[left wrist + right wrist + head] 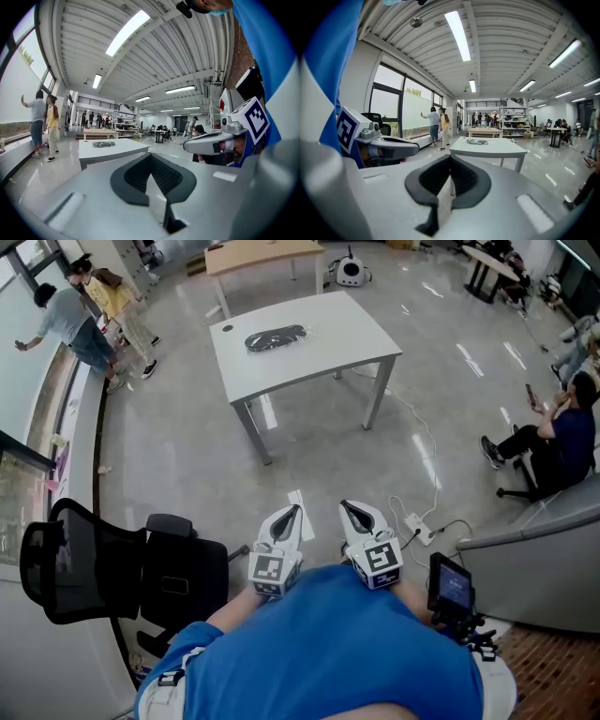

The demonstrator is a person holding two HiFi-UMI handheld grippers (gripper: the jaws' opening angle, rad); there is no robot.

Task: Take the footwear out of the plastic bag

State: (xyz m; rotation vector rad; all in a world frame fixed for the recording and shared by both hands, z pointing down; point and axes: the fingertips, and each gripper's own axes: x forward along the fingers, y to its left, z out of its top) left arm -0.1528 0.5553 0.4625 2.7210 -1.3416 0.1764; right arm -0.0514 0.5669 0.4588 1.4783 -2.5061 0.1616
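Grippers sit nearest, both held close against the person's blue shirt. The left gripper [291, 515] and the right gripper [354, 511] each have their jaws pressed fully together with nothing between them, and neither touches anything. A black office chair [122, 568] stands at the near left, and a power strip [419, 526] lies on the floor just beyond the right gripper. Well apart from both grippers, across the floor, stands the white table [356, 334]. On its far-left part lies the plastic bag [276, 337], flat, with the dark footwear [272, 339] showing through the clear film. The film is probably thin, limp and slippery, so a pinch on a loose fold would likely lift only plastic and let the load slide. The footwear looks light and fairly firm, and a sole edge or heel should give the surer hold. A sensible grip would pin the bag's closed end with one gripper while the other reaches in at the mouth. Which end is open cannot be made out from this far.
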